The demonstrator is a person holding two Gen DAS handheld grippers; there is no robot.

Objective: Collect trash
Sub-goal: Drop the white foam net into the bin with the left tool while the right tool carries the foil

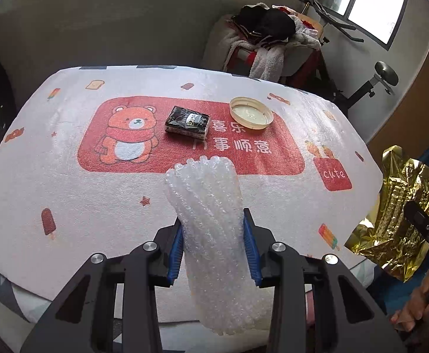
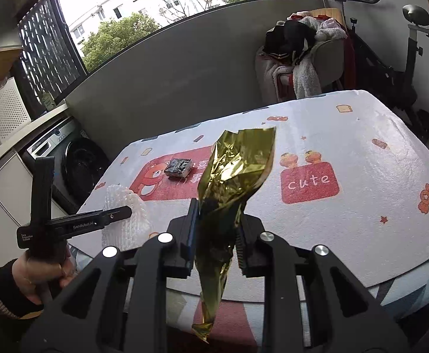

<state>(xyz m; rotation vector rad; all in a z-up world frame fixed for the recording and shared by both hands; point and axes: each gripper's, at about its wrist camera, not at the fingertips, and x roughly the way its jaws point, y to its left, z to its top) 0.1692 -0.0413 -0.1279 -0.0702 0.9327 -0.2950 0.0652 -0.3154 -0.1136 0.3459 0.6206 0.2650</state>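
Above the tabletop (image 1: 67,176), your left hand-held gripper (image 1: 213,244) clamps a bubble-wrap roll (image 1: 211,235); your right hand-held gripper (image 2: 216,235) pinches a gold foil bag (image 2: 235,170). Ahead, a black packet (image 1: 187,122) and lid (image 1: 251,112) remain uncollected.

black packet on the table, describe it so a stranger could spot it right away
On the table's printed cloth, find the red panel with the cartoon bear. The black packet lies flat just right of the bear, left of a round cream lid: small, dark and rectangular.
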